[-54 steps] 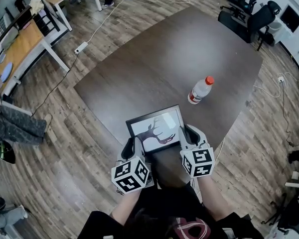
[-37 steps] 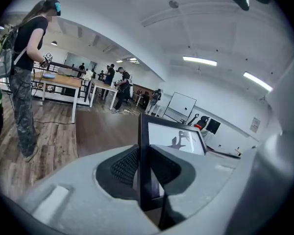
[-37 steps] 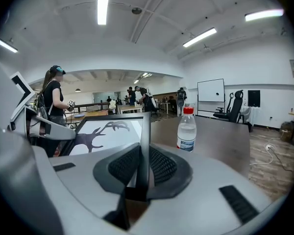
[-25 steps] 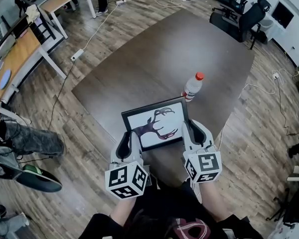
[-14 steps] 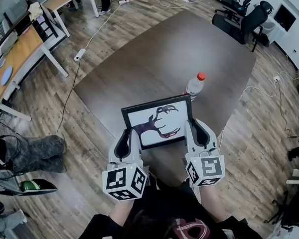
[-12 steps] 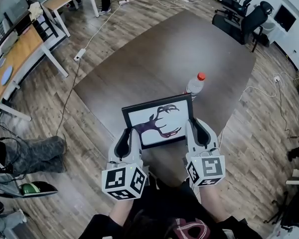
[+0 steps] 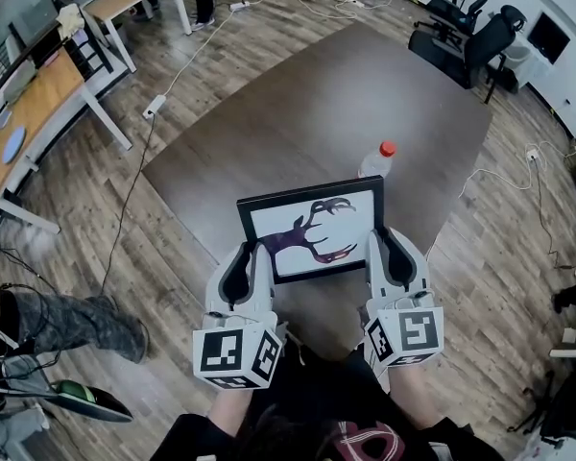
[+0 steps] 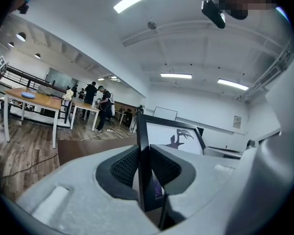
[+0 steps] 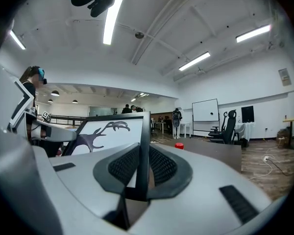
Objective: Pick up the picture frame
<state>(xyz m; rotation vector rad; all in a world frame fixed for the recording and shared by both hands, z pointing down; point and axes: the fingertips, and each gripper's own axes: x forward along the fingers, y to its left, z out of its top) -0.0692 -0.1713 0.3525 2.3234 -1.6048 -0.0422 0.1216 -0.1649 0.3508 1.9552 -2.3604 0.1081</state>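
Observation:
The picture frame (image 7: 312, 230) has a black border and a white picture of a dark antlered deer. It is held up above the near edge of the brown table (image 7: 317, 113). My left gripper (image 7: 251, 260) is shut on the frame's left edge (image 8: 143, 160). On the opposite side my right gripper (image 7: 382, 248) is shut on the right edge (image 9: 143, 151). In both gripper views the black ribbed pads (image 8: 123, 166) (image 9: 161, 164) press on the thin frame side from both faces.
A clear plastic bottle (image 7: 376, 160) with a red cap stands on the table just beyond the frame; its cap (image 9: 179, 146) shows in the right gripper view. Wooden desks (image 7: 38, 94) stand at the left, office chairs (image 7: 470, 27) at the far right, cables on the floor.
Both grippers have lifted the frame higher off the table, and it now covers more of the bottle. A person's legs at the left edge have shifted.

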